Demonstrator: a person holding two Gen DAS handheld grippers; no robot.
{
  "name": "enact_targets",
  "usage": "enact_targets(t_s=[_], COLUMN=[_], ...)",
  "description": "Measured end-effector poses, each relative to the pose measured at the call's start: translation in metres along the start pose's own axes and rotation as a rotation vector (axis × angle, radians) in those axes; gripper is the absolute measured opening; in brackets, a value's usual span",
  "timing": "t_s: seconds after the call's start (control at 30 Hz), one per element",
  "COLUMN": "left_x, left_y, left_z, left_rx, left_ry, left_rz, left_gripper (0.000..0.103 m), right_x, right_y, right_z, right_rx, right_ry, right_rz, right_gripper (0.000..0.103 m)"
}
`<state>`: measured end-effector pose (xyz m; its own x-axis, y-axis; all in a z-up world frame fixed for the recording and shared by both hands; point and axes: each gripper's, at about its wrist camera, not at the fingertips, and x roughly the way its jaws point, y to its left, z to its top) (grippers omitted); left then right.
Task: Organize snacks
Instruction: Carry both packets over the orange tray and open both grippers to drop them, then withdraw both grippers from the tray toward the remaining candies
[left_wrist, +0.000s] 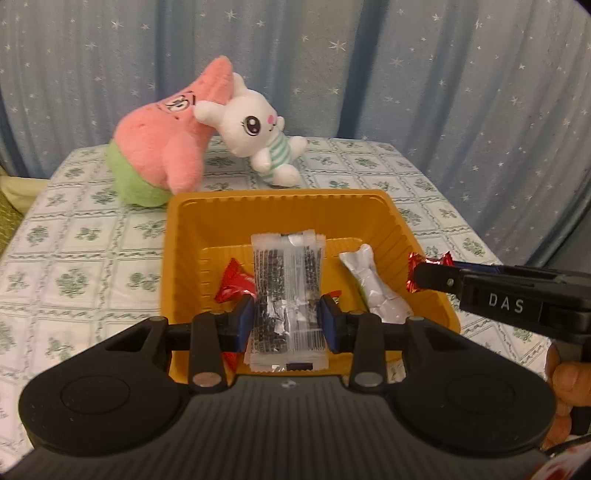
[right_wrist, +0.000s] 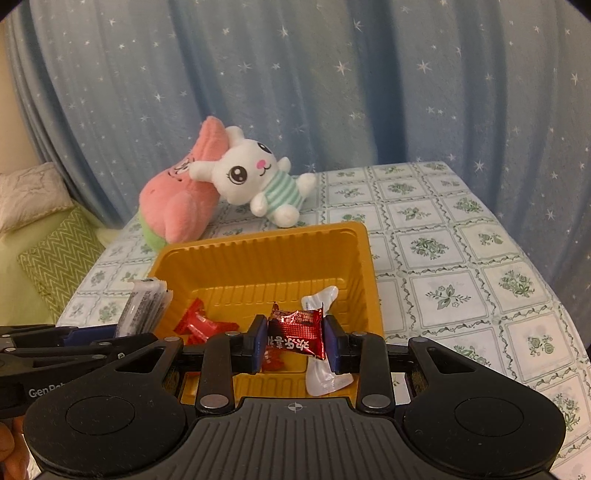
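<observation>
Left gripper (left_wrist: 287, 325) pinches the clear packet (left_wrist: 286, 295) mid-body; right gripper (right_wrist: 295, 343) pinches a red candy (right_wrist: 295, 332), both over the yellow tray (right_wrist: 258, 258) (light, crinkly, slippery wrappers, likely best gripped mid-body).

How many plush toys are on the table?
2. The pink plush toy lies at the far left behind the yellow tray; the white rabbit leans against it on its right. None seems hidden.

Star-speckled blue curtain (right_wrist: 332, 92) behind floral-clothed table (right_wrist: 461, 258)
</observation>
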<state>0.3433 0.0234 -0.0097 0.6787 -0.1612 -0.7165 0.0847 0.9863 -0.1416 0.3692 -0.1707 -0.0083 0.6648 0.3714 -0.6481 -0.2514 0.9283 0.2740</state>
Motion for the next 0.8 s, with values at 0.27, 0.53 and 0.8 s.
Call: enact_targets(t_s=[0.27,0.53,0.8], left_x=[-0.003,-0.025,-0.047], left_y=[0.007,0.015,0.022], left_z=[-0.008,-0.022,-0.040], left_rx=[0.002,-0.016,-0.040], left_ry=[-0.023,-0.045,-0.064], left_rz=[0.007,0.030,0.062], left_gripper=[0.037,0.037,0.043], right_x=[0.003,0.008,0.005], right_y=[-0.005,0.000,0.006], right_z=[-0.006,-0.005,0.000], right_rx=[0.002,0.013,0.038], right_ry=[0.011,0.030,0.010], right_rz=[-0.009,0.034,0.092], right_gripper=[0.033,0.033,0.064])
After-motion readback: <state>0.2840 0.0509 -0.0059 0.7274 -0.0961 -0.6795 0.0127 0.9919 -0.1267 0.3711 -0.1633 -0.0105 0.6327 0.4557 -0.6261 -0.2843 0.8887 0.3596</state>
